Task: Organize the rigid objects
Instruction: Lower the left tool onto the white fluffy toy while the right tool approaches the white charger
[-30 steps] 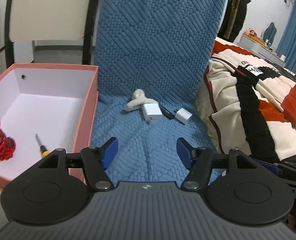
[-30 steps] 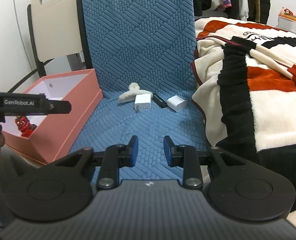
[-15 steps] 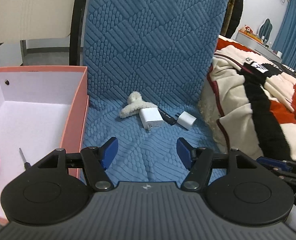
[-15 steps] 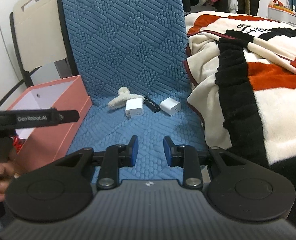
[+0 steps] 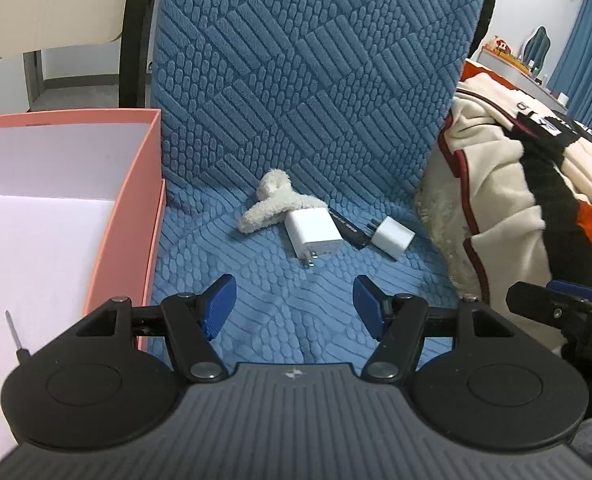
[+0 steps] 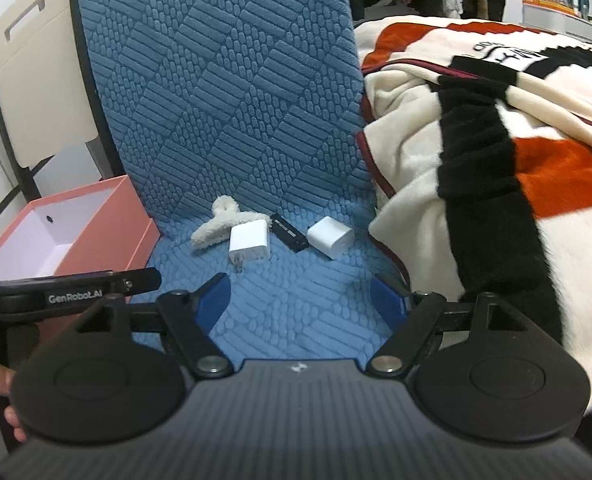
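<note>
On the blue quilted chair seat [image 5: 264, 304] lie a fluffy cream hair clip [image 5: 274, 206], a large white charger [image 5: 313, 232], a black USB stick [image 5: 347, 228] and a small white charger [image 5: 391, 236]. They also show in the right wrist view: clip [image 6: 216, 228], large charger [image 6: 250, 245], stick [image 6: 290, 232], small charger [image 6: 329, 237]. A pink box [image 5: 136, 216] stands at the left with a small screwdriver [image 5: 14, 330] inside. My left gripper [image 5: 294, 304] is open and empty, short of the chargers. My right gripper [image 6: 299, 300] is open and empty, also short of them.
A cream, black and red blanket [image 6: 495, 160] is piled on the bed right of the chair. The blue chair back [image 5: 303, 68] rises behind the objects. A folding chair [image 6: 36, 92] stands behind the pink box [image 6: 76, 232]. The left gripper's body [image 6: 72, 292] shows in the right wrist view.
Both grippers have moved closer to the objects on the seat. The right gripper's jaws have opened wide. The left view has shifted right, so the red toy in the box is out of sight.
</note>
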`<action>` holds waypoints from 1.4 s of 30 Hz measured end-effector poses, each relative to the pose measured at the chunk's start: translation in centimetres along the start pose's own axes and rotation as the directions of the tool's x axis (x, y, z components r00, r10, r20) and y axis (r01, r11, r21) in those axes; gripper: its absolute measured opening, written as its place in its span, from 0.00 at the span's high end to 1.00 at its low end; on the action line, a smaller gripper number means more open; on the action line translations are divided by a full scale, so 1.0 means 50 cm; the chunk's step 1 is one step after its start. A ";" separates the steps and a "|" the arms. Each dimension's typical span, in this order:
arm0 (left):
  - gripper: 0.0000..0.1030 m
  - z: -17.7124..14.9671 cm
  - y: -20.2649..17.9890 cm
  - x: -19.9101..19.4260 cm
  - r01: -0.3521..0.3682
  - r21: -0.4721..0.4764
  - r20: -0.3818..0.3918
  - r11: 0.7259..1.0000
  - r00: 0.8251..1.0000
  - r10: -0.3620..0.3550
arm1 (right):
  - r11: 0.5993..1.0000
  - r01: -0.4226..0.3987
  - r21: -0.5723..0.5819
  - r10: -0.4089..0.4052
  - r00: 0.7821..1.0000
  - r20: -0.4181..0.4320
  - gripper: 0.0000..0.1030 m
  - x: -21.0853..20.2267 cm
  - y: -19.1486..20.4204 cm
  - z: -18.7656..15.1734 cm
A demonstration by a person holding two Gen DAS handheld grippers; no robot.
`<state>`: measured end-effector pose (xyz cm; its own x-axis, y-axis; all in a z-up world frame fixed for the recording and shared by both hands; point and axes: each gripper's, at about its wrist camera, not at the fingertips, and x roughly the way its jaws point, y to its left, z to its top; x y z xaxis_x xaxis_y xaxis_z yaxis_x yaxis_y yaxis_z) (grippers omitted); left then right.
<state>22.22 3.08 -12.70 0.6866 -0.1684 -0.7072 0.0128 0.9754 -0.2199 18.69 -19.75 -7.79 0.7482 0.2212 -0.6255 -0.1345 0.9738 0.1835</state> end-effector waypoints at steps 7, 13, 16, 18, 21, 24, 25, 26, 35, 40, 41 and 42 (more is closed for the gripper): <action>0.33 0.025 0.017 0.055 0.010 -0.023 -0.036 1.000 0.999 -0.011 | 0.999 -0.014 -0.044 0.014 1.000 -0.001 0.24 0.051 0.017 0.011; 0.33 0.049 0.011 0.087 0.026 -0.009 -0.043 1.000 0.999 -0.026 | 0.997 -0.045 -0.066 0.044 0.999 -0.017 0.24 0.099 0.024 0.013; 0.33 0.058 0.010 0.108 0.029 -0.010 -0.056 1.000 0.998 -0.030 | 0.997 -0.055 -0.056 0.053 0.998 -0.033 0.24 0.121 0.021 0.014; 0.34 0.065 0.012 0.124 0.016 0.000 -0.063 1.000 0.998 -0.016 | 0.997 -0.064 -0.050 0.062 0.997 -0.046 0.24 0.136 0.019 0.016; 0.35 0.078 0.018 0.148 0.015 0.000 -0.078 1.000 0.997 -0.015 | 0.995 -0.064 -0.070 0.060 0.996 -0.062 0.24 0.160 0.018 0.019; 0.36 0.090 0.024 0.175 0.010 0.001 -0.093 1.000 0.996 -0.010 | 0.994 -0.060 -0.092 0.052 0.994 -0.093 0.30 0.197 0.016 0.025; 0.36 0.094 0.027 0.183 0.008 0.003 -0.094 1.000 0.996 -0.008 | 0.993 -0.052 -0.102 0.042 0.994 -0.098 0.31 0.208 0.015 0.028; 0.36 0.098 0.028 0.190 0.006 0.005 -0.094 1.000 0.996 -0.005 | 0.993 -0.048 -0.111 0.037 0.994 -0.099 0.31 0.219 0.014 0.032; 0.37 0.135 0.042 0.280 -0.071 0.025 -0.124 0.997 0.990 0.073 | 0.986 -0.009 -0.168 -0.013 0.991 -0.130 0.31 0.325 -0.013 0.064; 0.40 0.144 0.046 0.312 -0.084 0.051 -0.130 0.995 0.987 0.090 | 0.962 0.021 -0.273 -0.071 0.982 -0.173 0.30 0.393 -0.023 0.073; 0.40 0.145 0.048 0.317 -0.079 0.051 -0.133 0.996 0.988 0.085 | 0.962 0.019 -0.274 -0.072 0.980 -0.185 0.30 0.404 -0.028 0.073; 0.40 0.147 0.049 0.324 -0.075 0.056 -0.136 0.996 0.987 0.082 | 0.963 0.011 -0.269 -0.066 0.978 -0.197 0.30 0.413 -0.033 0.073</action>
<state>38.71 3.77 -19.74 0.5804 -0.1059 -0.8074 0.0024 0.9917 -0.1284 36.73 -16.99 -18.25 0.6131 0.1622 -0.7732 -0.2961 0.9545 -0.0346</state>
